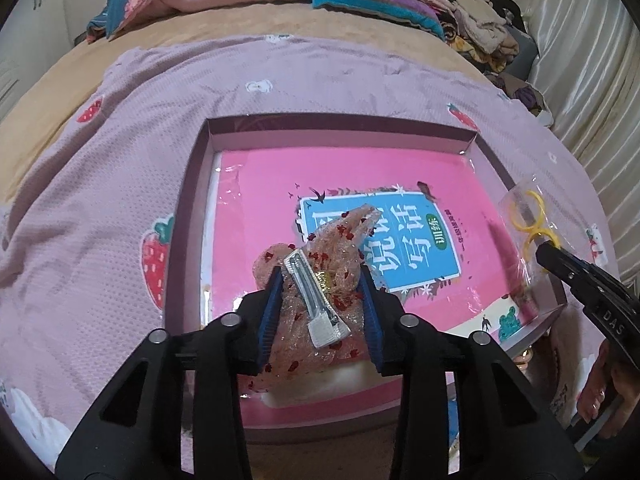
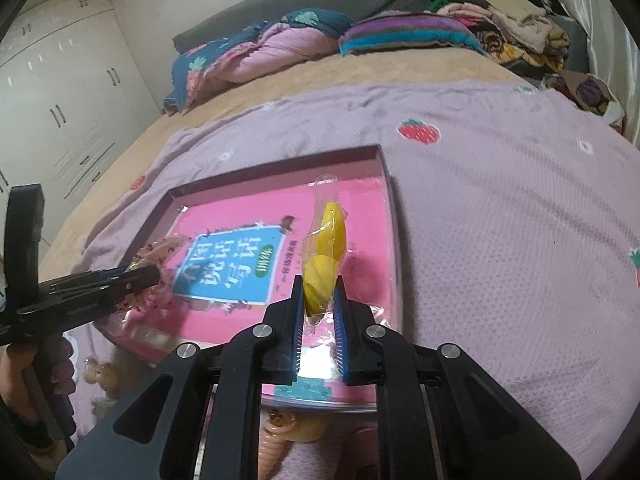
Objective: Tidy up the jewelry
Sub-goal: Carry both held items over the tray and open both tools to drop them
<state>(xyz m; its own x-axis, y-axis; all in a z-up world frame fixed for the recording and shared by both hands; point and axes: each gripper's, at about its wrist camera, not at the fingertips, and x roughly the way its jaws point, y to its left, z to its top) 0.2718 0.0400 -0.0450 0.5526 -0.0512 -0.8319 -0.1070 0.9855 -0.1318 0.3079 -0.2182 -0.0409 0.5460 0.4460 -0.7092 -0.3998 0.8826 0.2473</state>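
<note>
My left gripper [image 1: 322, 286] is shut on a sheer pink bow hair clip [image 1: 320, 280] with red specks and a silver metal clasp, held over the near part of a shallow purple box [image 1: 320, 125]. A pink book [image 1: 360, 184] lies flat inside that box. My right gripper [image 2: 318, 280] is shut on a clear bag of yellow rings [image 2: 326, 236] above the box's [image 2: 280, 162] right side. Seen from the left wrist, the bag [image 1: 526, 210] hangs over the box's right rim from the right gripper [image 1: 548, 250]. Seen from the right wrist, the left gripper [image 2: 154, 276] holds the bow [image 2: 164, 250] at the box's left.
The box sits on a lilac strawberry-print blanket [image 1: 120, 160] on a bed. Folded quilts [image 2: 248, 56] and a pile of clothes [image 2: 512, 20] lie at the headboard end. Peach and gold hair claws [image 2: 288, 428] lie near the box's front edge. A white wardrobe [image 2: 60, 100] stands left.
</note>
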